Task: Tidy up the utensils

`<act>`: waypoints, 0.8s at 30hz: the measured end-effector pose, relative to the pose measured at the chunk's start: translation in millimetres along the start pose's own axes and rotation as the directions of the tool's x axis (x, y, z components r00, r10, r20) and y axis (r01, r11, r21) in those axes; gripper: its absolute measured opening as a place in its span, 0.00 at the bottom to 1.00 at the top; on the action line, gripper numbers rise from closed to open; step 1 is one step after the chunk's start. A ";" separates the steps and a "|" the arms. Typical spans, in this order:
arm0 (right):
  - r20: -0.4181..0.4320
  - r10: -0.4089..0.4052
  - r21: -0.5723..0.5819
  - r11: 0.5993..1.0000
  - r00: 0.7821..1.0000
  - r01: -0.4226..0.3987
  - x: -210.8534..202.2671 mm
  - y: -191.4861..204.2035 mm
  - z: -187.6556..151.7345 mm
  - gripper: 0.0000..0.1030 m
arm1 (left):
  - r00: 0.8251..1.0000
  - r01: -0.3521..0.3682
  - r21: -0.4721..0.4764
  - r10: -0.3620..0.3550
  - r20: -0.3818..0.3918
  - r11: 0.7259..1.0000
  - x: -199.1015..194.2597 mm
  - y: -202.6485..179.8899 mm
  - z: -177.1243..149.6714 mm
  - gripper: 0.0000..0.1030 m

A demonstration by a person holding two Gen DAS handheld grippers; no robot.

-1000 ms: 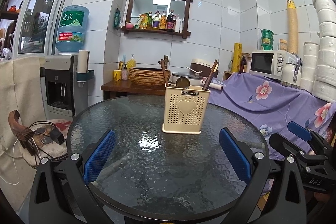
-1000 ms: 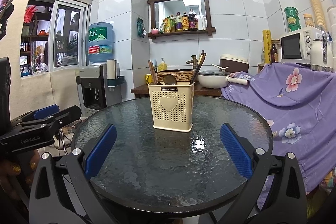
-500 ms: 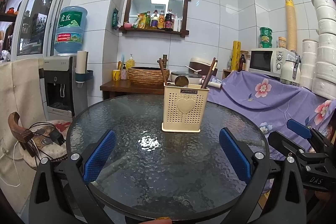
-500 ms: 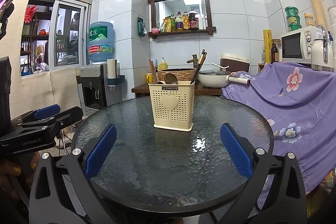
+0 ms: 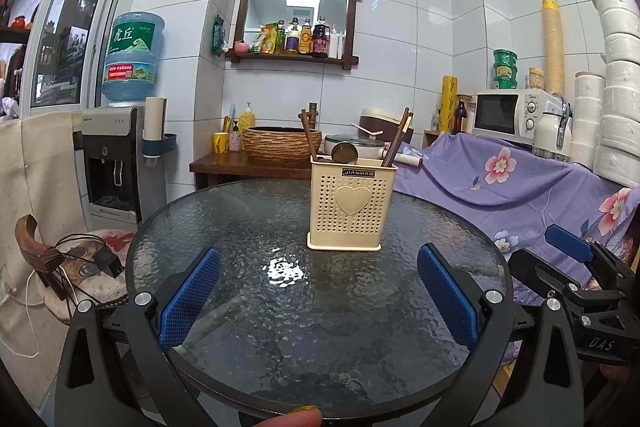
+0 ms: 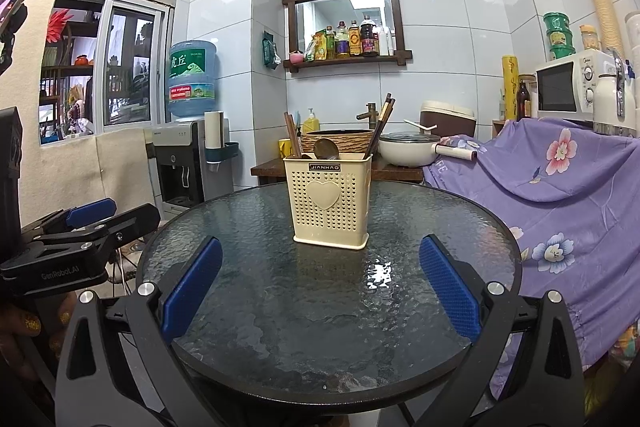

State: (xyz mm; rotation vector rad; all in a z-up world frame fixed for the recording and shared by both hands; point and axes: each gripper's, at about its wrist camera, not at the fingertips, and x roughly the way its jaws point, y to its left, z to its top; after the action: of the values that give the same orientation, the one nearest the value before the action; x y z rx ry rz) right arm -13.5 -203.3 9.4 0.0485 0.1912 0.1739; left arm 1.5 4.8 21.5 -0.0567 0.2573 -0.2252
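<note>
Both hand-held grippers (image 5: 318, 297) (image 6: 318, 291) wide, empty.

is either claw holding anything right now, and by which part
Nothing is held. The left claw and right claw are both open above the table, short of the utensil holder.

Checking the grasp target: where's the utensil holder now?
In both wrist views the utensil holder stands upright near the centre of the round glass table, ahead of both open grippers.
</note>
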 end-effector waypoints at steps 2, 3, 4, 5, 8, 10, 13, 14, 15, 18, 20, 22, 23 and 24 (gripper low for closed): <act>0.000 0.000 0.000 1.000 1.000 0.000 0.2 0.0 0.2 0.94 | 1.000 0.001 0.001 -0.001 -0.001 1.000 -0.1 0.1 0.0 0.94; -0.001 0.001 0.000 1.000 1.000 -0.001 -0.2 -0.3 -0.1 0.94 | 1.000 0.001 0.001 -0.001 0.000 1.000 0.0 0.2 0.2 0.94; -0.001 0.001 0.000 1.000 1.000 -0.001 0.4 -0.1 -0.5 0.94 | 1.000 -0.001 0.001 0.001 0.000 1.000 0.0 0.2 0.2 0.94; -0.001 0.001 0.000 1.000 1.000 -0.001 0.5 -0.1 -0.4 0.94 | 1.000 0.000 0.001 0.000 0.000 1.000 -0.1 0.2 0.2 0.94; -0.003 0.001 -0.001 1.000 1.000 -0.001 2.0 -0.5 -0.3 0.94 | 1.000 0.001 0.001 -0.001 0.000 1.000 -0.2 0.4 0.2 0.94; -0.002 0.001 0.000 1.000 1.000 -0.001 1.9 -0.6 -0.3 0.94 | 1.000 0.001 0.002 -0.001 0.000 1.000 -0.2 0.2 -0.1 0.94; -0.003 0.002 -0.001 1.000 1.000 -0.002 1.9 -0.7 -0.2 0.94 | 1.000 0.001 0.002 -0.001 -0.002 1.000 -0.2 -0.1 0.2 0.94; -0.003 0.002 0.000 1.000 1.000 -0.002 2.0 -0.6 0.1 0.94 | 1.000 0.001 0.001 -0.001 -0.002 1.000 -0.2 -0.2 0.3 0.94; -0.002 0.001 -0.001 1.000 1.000 -0.001 1.9 -0.5 0.0 0.94 | 1.000 0.002 0.001 -0.002 -0.001 1.000 -0.2 -0.1 0.5 0.94; -0.003 0.001 -0.001 1.000 1.000 -0.001 1.9 -0.6 0.1 0.94 | 1.000 0.000 0.001 0.000 0.000 1.000 -0.2 -0.4 0.5 0.94; -0.003 0.002 0.000 1.000 1.000 -0.002 2.0 -0.6 0.3 0.94 | 1.000 0.002 -0.001 -0.002 0.000 1.000 -0.2 0.1 0.8 0.94; -0.003 0.001 0.000 1.000 1.000 -0.001 2.0 -0.6 0.4 0.94 | 1.000 0.002 0.001 -0.002 0.002 1.000 -0.5 -0.7 0.6 0.94; -0.002 0.002 0.000 1.000 1.000 -0.002 2.0 -0.7 0.5 0.94 | 1.000 -0.001 0.004 0.001 0.002 1.000 0.0 -0.5 0.2 0.94; -0.003 0.001 -0.001 1.000 1.000 -0.001 2.0 -0.7 0.5 0.94 | 1.000 -0.002 0.007 0.002 0.003 1.000 0.3 -1.0 -0.7 0.94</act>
State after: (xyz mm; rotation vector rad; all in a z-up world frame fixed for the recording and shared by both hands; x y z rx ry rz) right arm -11.3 -203.7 9.5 0.0472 0.1940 0.1754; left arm 1.3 3.7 20.8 -0.0496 0.2537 -0.2236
